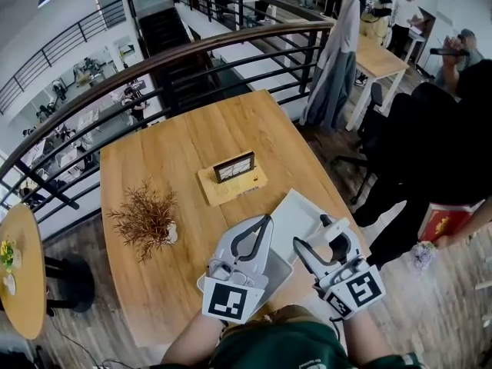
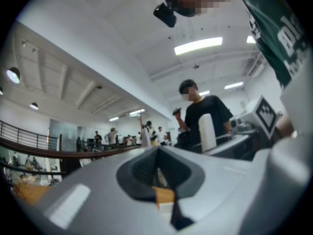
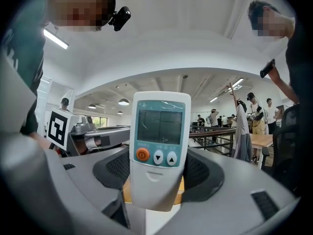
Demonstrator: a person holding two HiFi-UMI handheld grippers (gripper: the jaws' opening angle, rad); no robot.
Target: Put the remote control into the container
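Observation:
My right gripper (image 1: 317, 235) is shut on a white remote control (image 3: 159, 146) that has a screen, an orange button and two arrow keys. It stands upright between the jaws, screen toward the camera. In the head view the remote (image 1: 337, 234) hangs over the right end of the white container (image 1: 296, 210), which lies at the table's near edge. My left gripper (image 1: 266, 221) is shut and empty, hovering over the container's left part. The left gripper view shows the remote (image 2: 207, 131) from its side, off to the right.
On the wooden table (image 1: 177, 152) a dried plant in a small vase (image 1: 146, 220) stands at the left, and a wooden block with a small dark frame (image 1: 233, 174) sits beyond the container. A railing (image 1: 231, 44) runs behind. A person in black (image 1: 446, 137) stands right.

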